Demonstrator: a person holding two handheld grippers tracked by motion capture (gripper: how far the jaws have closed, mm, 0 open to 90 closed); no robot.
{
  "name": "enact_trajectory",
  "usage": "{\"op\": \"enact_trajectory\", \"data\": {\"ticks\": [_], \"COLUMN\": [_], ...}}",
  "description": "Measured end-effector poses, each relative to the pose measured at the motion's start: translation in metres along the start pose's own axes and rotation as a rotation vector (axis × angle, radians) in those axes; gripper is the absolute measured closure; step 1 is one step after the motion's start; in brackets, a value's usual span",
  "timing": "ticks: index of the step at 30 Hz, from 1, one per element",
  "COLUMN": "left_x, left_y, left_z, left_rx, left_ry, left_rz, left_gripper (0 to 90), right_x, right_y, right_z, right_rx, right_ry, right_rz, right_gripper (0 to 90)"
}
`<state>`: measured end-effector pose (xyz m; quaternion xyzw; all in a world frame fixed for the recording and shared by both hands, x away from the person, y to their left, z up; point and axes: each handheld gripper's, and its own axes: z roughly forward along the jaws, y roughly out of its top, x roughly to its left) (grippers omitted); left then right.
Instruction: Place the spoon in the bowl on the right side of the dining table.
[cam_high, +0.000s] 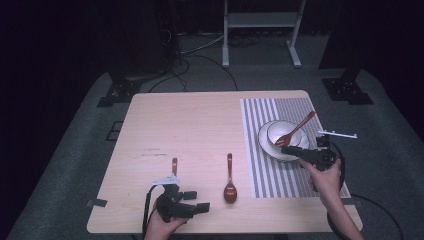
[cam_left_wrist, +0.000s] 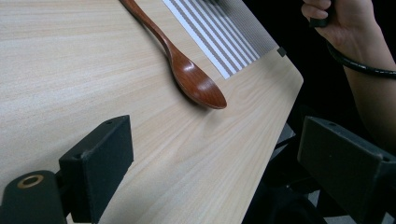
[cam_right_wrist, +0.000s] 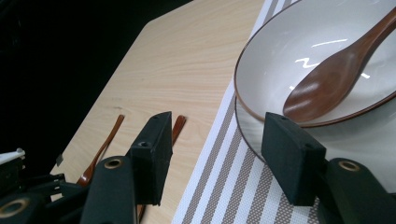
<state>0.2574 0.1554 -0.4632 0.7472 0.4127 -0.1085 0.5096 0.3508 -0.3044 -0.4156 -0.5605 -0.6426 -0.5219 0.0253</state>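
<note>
Spoon (cam_right_wrist: 334, 77) resting in bowl (cam_right_wrist: 275, 60) just past right gripper (cam_right_wrist: 219, 154), jaws wide with nothing between, hand low at mat edge, left gripper (cam_left_wrist: 210, 172) wide too.

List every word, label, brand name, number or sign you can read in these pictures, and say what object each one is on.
None: no readable text.
Faint dark marks on the table: too small and blurred to tell whether they are writing.
Striped placemat, bowl, plate, wooden spoons and both grippers: no lettering or brand visible.
</note>
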Motion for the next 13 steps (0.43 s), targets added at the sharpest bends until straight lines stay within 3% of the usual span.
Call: {"op": "enact_trajectory", "data": {"ticks": [13], "left_x": [0.000], "left_y": [0.001], "left_z": [-0.001], "left_rx": [-0.002], "left_ry": [0.000], "left_rz": [0.007], "left_gripper": [9.3], "right_x": [0.008], "right_y": [-0.019], "right_z": [0.004], "right_rx": [0.028], "right_ry": [0.027], "right_rz": [-0.015], "right_gripper": [39.6]}}
